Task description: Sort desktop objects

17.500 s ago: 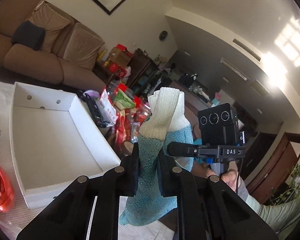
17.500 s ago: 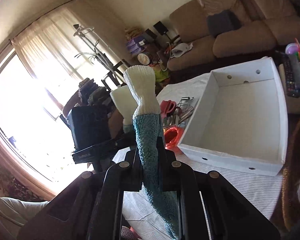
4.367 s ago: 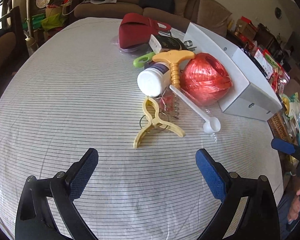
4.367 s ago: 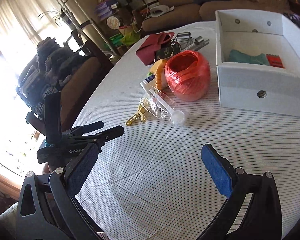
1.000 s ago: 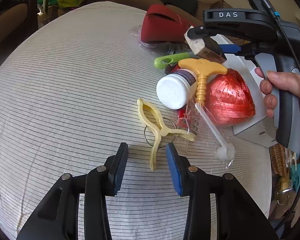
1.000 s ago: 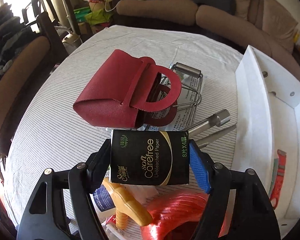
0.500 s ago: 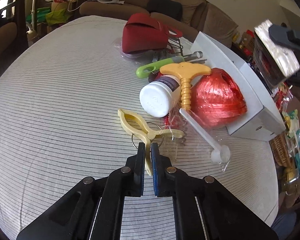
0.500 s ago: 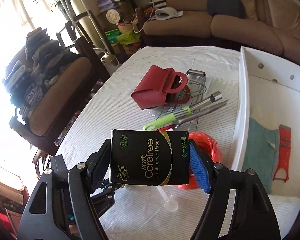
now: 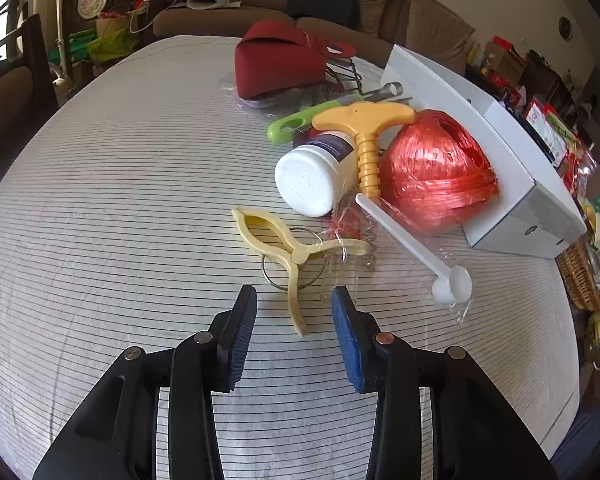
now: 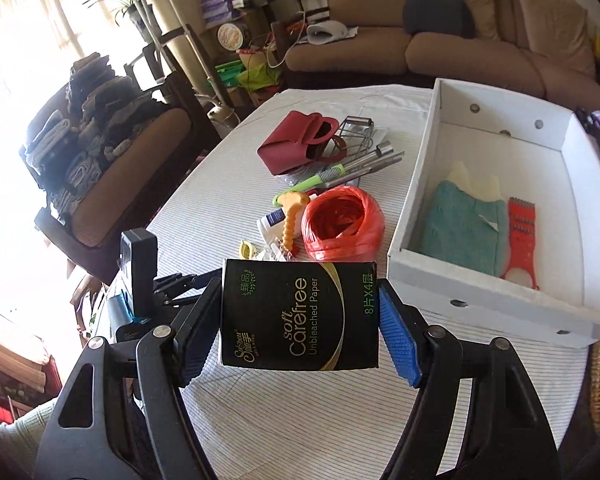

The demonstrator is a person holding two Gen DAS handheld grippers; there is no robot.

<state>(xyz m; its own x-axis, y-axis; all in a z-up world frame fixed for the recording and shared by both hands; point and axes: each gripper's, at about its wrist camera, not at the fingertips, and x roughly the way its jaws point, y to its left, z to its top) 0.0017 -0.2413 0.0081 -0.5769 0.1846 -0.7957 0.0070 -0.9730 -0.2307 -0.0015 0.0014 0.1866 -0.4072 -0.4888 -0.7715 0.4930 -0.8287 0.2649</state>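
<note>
My right gripper (image 10: 300, 330) is shut on a black tissue pack (image 10: 300, 316) and holds it above the table, left of the white box (image 10: 476, 292). The box holds a teal sock (image 10: 460, 232) and a red comb (image 10: 520, 236). My left gripper (image 9: 294, 326) is open and empty just above the striped cloth, its blue pads either side of the near leg of a yellow clothes peg (image 9: 292, 252). Behind the peg lie a white bottle (image 9: 316, 180), a yellow T-handle tool (image 9: 366, 136), a red twine ball (image 9: 436, 172) and a white scoop (image 9: 416, 252).
A red pouch (image 9: 280, 64), a green-handled tool (image 9: 304, 122), metal tongs and a wire rack lie at the far side of the pile. A sofa stands behind the table. A wicker basket (image 9: 580, 280) sits off the table's right edge.
My left gripper was shut half a second ago and now stands open around the peg's leg. My right gripper has lifted the tissue pack and pulled back toward the near side of the box.
</note>
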